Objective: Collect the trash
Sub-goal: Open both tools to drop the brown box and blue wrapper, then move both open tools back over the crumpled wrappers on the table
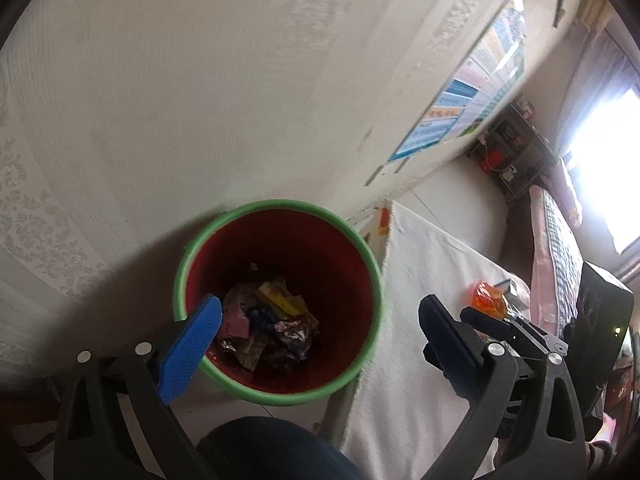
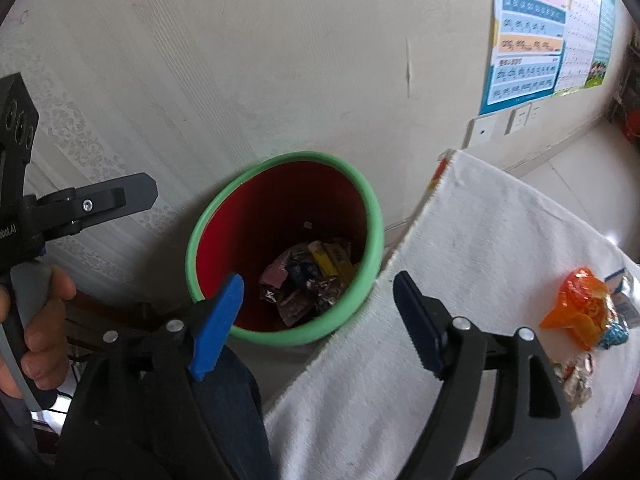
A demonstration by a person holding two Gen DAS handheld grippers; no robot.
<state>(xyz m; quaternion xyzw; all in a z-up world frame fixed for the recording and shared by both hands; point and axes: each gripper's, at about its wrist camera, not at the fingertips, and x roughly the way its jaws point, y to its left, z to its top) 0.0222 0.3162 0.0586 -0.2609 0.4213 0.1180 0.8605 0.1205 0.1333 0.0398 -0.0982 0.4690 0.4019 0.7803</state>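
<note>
A red bin with a green rim (image 1: 362, 240) (image 2: 370, 208) stands on the floor against the wall, beside the table. Several crumpled wrappers (image 1: 268, 320) (image 2: 308, 276) lie at its bottom. My left gripper (image 1: 320, 320) is open and empty above the bin's mouth. My right gripper (image 2: 318, 304) is open and empty over the bin's near rim and the table edge. An orange wrapper (image 2: 580, 304) (image 1: 486, 298) lies on the white cloth to the right, with a silvery wrapper (image 2: 576, 384) near it.
The table under a white cloth (image 2: 480, 240) (image 1: 420, 280) sits right of the bin. A poster (image 2: 528, 32) and wall sockets (image 2: 520, 118) are on the wall behind. The left gripper's body and the holding hand (image 2: 40, 320) show at the right wrist view's left edge.
</note>
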